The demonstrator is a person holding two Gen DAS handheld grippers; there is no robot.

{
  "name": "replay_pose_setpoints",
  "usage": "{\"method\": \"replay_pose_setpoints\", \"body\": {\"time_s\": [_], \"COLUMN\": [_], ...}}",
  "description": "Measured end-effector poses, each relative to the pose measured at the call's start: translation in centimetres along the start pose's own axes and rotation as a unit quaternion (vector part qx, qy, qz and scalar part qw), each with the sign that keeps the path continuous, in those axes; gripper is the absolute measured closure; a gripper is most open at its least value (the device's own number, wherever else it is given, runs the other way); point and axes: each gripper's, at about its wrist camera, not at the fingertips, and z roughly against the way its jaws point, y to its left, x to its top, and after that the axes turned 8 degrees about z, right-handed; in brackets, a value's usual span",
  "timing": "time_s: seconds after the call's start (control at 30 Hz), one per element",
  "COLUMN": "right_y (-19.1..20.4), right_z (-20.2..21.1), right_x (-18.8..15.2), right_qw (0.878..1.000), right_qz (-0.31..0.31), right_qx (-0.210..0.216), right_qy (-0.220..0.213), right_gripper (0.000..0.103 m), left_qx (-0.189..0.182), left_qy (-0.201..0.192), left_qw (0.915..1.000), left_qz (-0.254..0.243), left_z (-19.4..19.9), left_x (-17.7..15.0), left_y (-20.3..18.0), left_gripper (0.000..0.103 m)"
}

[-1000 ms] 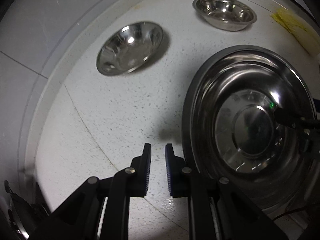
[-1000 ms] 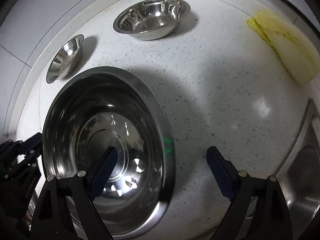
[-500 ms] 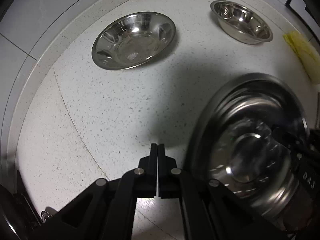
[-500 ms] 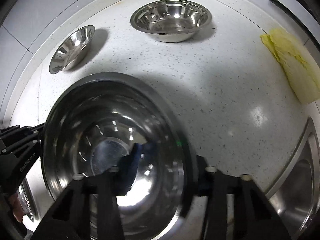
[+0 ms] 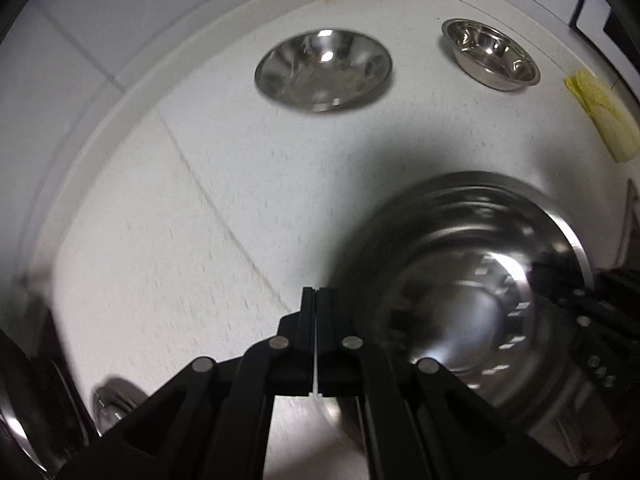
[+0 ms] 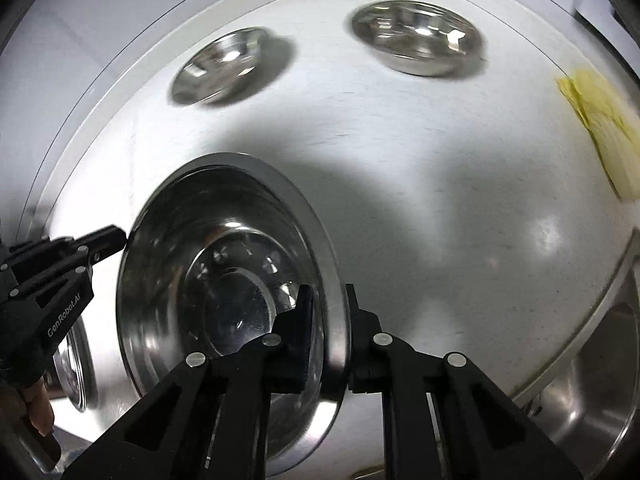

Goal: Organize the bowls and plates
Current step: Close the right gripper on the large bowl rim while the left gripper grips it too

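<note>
My right gripper is shut on the near right rim of a large steel bowl, one finger inside and one outside, and the bowl is tilted up off the white counter. The same bowl fills the lower right of the left wrist view. My left gripper is shut and empty, just left of that bowl's rim; it also shows in the right wrist view. A shallow steel bowl and a deeper steel bowl sit at the back of the counter.
A yellow cabbage leaf lies at the right. A steel sink drops off at the lower right. More steel ware sits at the lower left. A tiled wall borders the counter at the back left.
My right gripper closed on the large bowl's rim and tilted it up. My left gripper shut empty and both views pulled back and up.
</note>
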Motion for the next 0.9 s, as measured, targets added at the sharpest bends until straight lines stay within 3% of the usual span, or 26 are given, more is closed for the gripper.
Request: {"method": "replay_pose_setpoints", "body": {"time_s": [0.1,0.2,0.33,0.53,0.67,0.73,0.8,0.9], "right_y": [1.4,1.5,2.6,3.4,2.8,2.7,2.0,1.8], "right_z": [-1.1,-1.7,-1.6,-3.0,-3.4,-3.4,-3.5,-3.4], "right_x": [0.5,0.4,-0.5,-0.3,-0.3,-0.5,-0.5,-0.6], "right_qw": [1.0,1.0,1.0,1.0,1.0,1.0,1.0,1.0], "right_qz": [0.012,0.009,0.018,0.016,0.004,0.001,-0.004,-0.007], "right_qx": [0.008,0.013,0.002,0.002,0.006,0.002,0.0,-0.002], "right_qy": [0.012,0.017,0.015,0.018,0.017,0.016,0.014,0.012], "right_gripper": [0.095,0.094,0.094,0.093,0.092,0.084,0.069,0.068], "left_qx": [0.009,-0.007,-0.059,-0.114,-0.103,-0.105,-0.099,-0.082], "left_qy": [-0.006,0.002,0.015,0.031,0.03,0.029,0.03,0.032], "left_qw": [0.9998,0.9991,0.9946,0.9866,0.9883,0.988,0.9895,0.9924], "left_qz": [0.018,0.042,0.085,0.113,0.108,0.109,0.101,0.086], "left_z": [0.3,0.6,0.6,1.3,0.9,0.6,0.3,-0.6], "left_x": [-0.9,-1.8,-2.6,-3.5,-3.3,-3.3,-3.4,-3.5], "left_y": [1.8,4.8,7.6,8.1,7.3,7.1,6.7,5.6], "left_gripper": [0.103,0.103,0.093,0.08,0.078,0.075,0.075,0.075]}}
